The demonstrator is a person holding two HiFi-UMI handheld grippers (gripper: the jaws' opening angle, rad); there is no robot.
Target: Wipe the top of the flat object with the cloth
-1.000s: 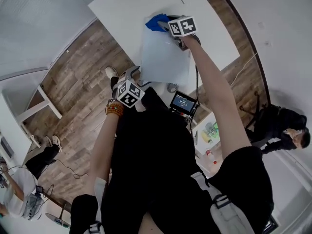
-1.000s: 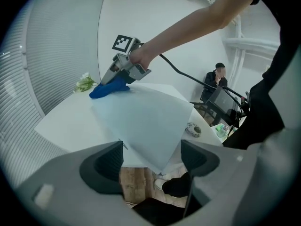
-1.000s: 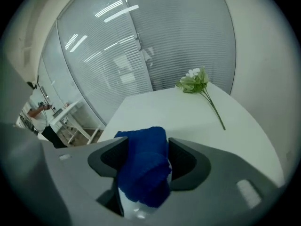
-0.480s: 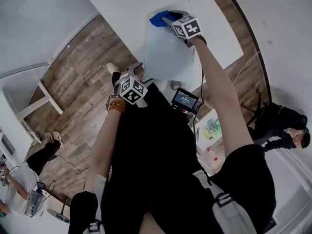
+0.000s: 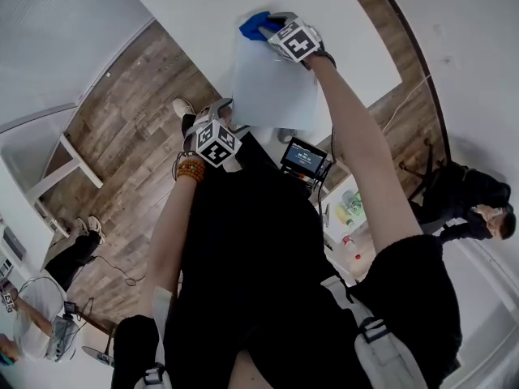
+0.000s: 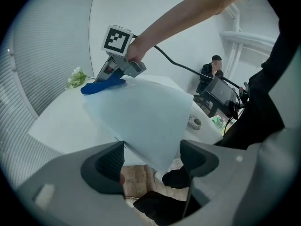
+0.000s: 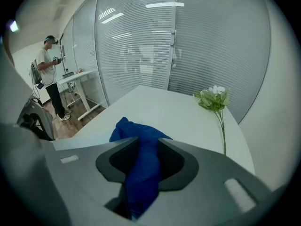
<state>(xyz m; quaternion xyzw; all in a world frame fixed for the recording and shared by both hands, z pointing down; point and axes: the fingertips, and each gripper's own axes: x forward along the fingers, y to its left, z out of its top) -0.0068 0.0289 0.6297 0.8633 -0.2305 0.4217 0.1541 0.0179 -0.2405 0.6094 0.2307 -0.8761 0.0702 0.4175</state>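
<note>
A pale blue flat sheet (image 5: 272, 79) lies on the white table (image 5: 203, 6), and its near corner (image 6: 160, 149) overhangs the table's edge. My right gripper (image 5: 272, 24) is at the sheet's far corner, shut on a crumpled blue cloth (image 7: 141, 173) that bulges out beyond its jaws. The cloth (image 6: 101, 86) rests on the table at the sheet's edge. My left gripper (image 6: 153, 159) hangs open just off the table's near edge. The sheet's overhanging corner shows between its spread jaws, and I cannot tell whether they touch it.
A sprig of white flowers (image 7: 214, 98) lies on the table beyond the cloth. A tape roll (image 6: 194, 122) sits near the table's right edge. A small monitor (image 5: 304, 159) stands below it. One person stands by a desk (image 7: 49, 74) and another sits (image 5: 478, 209).
My right gripper and the cloth have shifted slightly left along the sheet's far edge. The left gripper has stayed near the table's edge.
</note>
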